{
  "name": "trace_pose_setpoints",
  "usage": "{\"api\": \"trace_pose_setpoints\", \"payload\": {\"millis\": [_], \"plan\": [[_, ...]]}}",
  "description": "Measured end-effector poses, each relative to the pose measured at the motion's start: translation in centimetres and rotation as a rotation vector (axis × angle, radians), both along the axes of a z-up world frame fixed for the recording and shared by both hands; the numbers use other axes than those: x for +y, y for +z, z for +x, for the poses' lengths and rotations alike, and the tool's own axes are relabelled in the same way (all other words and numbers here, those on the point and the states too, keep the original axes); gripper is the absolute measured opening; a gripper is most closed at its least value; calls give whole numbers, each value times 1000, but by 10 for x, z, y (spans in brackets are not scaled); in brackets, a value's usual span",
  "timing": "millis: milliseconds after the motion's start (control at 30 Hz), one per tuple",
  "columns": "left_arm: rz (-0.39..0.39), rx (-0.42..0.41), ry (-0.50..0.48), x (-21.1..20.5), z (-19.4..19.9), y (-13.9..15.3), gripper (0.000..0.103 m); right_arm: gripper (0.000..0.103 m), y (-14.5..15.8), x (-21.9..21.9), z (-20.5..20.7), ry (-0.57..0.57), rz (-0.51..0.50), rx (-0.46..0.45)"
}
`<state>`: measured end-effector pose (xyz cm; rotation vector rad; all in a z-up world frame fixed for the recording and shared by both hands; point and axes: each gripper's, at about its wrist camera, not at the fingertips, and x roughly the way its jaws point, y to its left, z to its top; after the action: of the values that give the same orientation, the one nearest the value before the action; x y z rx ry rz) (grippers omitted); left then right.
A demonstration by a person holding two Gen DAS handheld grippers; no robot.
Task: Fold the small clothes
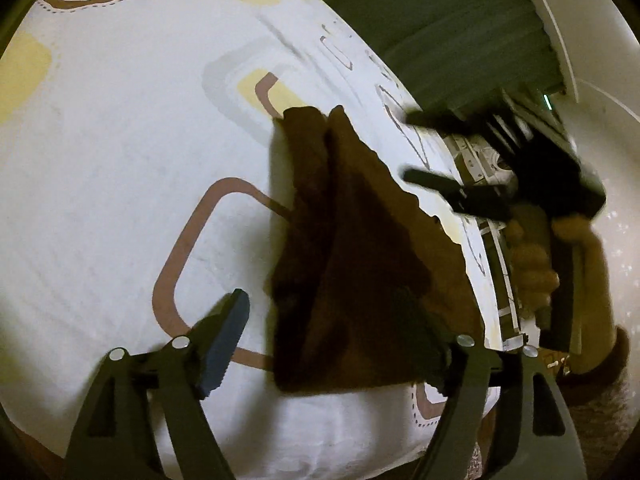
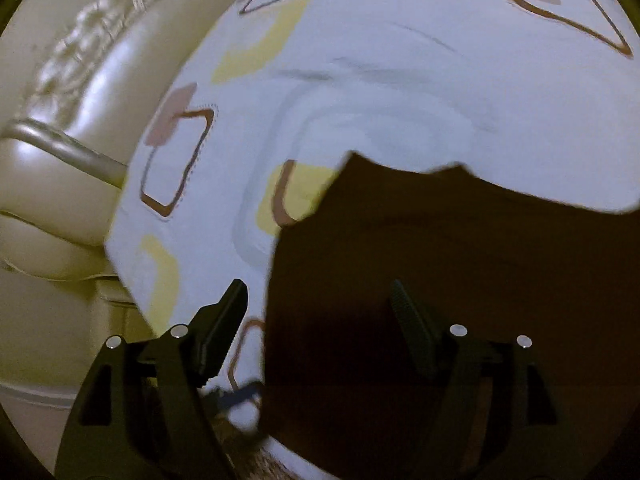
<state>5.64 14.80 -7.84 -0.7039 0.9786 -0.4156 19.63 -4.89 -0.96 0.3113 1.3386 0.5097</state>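
Observation:
A dark brown cloth (image 1: 352, 248) lies folded on a white patterned bed sheet (image 1: 120, 160), near the bed's right edge. My left gripper (image 1: 332, 320) is open just above the cloth's near edge, its right finger over the cloth. My right gripper (image 1: 416, 148) shows in the left wrist view, open, held by a hand beside the cloth's far right edge. In the right wrist view the cloth (image 2: 460, 300) fills the lower right, and my right gripper (image 2: 320, 312) is open over its left edge.
A cream leather sofa or headboard (image 2: 60, 140) stands left of the bed in the right wrist view. A dark green curtain (image 1: 440, 32) and a white wall (image 1: 592, 40) lie beyond the bed's right edge. The sheet (image 2: 360, 80) has wrinkles.

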Motion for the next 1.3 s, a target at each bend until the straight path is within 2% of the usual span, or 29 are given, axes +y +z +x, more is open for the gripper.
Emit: {"api": "trace_pose_setpoints", "payload": {"millis": [133,433,633,767,900,1000,1067,1167,1233,1267,1300], "plan": [[5,18,15,-4,4,-2,80,79,-2,50,11,31,-153,-21],[99,45,56,-18,10,-1,80,80,-26,98,21,83,-422,1],[153,41,76,-29,12,2,80,80,-43,115,23,137,-522,41],[124,52,42,-43,17,5,76,81,-58,117,24,173,-599,55],[167,47,31,-55,20,6,75,83,-62,110,28,160,-593,68],[184,48,31,-57,21,6,67,83,-64,109,35,159,-590,78],[181,56,39,-56,22,4,58,80,-65,110,37,165,-594,78],[197,58,38,-57,23,3,46,68,-67,119,41,179,-608,67],[194,58,24,-59,25,3,36,55,-66,120,41,188,-621,58],[190,60,17,-60,25,2,32,52,-65,121,41,190,-628,55],[188,62,12,-61,26,2,31,44,-65,122,41,190,-632,53]]}}
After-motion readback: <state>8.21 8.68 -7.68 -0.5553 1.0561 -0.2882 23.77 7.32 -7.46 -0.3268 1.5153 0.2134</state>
